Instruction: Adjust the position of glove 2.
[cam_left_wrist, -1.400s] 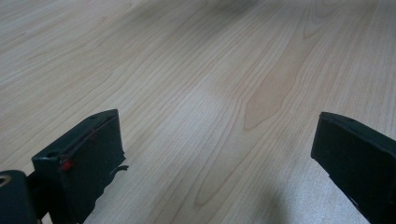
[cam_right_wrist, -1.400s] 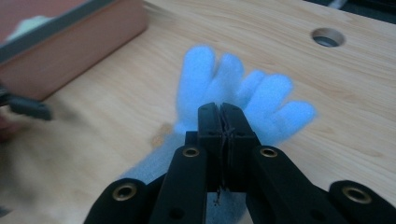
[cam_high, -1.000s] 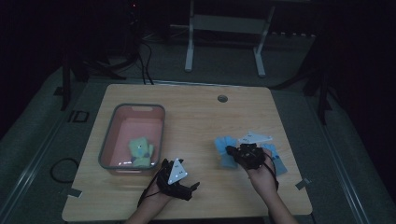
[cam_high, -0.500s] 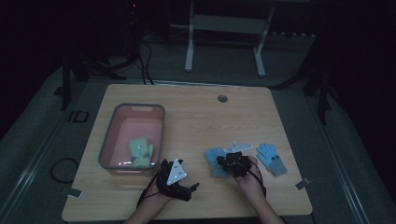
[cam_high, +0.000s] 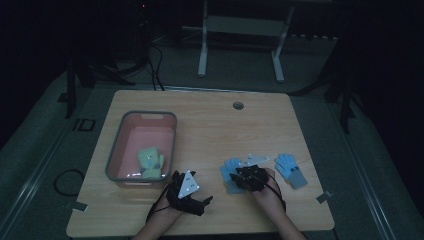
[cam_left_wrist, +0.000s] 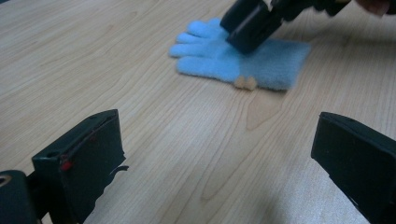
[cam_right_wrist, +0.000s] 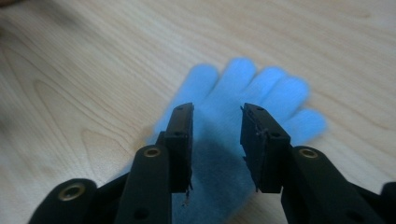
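A light blue glove (cam_high: 231, 171) lies flat on the wooden table (cam_high: 210, 130), fingers pointing away from me. My right gripper (cam_high: 241, 177) hovers low over its cuff; the jaws have just been opening and stand apart over the glove (cam_right_wrist: 252, 88) without pressing on it. The left gripper view has this glove (cam_left_wrist: 210, 58) with a small tan bobble at its edge, and the right gripper (cam_left_wrist: 252, 25) on top of it. A second blue glove (cam_high: 291, 169) lies to the right. My left gripper (cam_high: 200, 200) rests near the front edge, wide open (cam_left_wrist: 217, 126) and empty.
A pink bin (cam_high: 125, 145) with a grey rim stands at the left and holds a green glove (cam_high: 150, 160). A small round grommet (cam_high: 238, 105) sits near the table's far edge. A white metal stand (cam_high: 240, 30) is on the floor beyond.
My right gripper carried one blue glove leftward and down, away from the other glove, laid it on the table and parted its jaws. The left gripper has stayed put.
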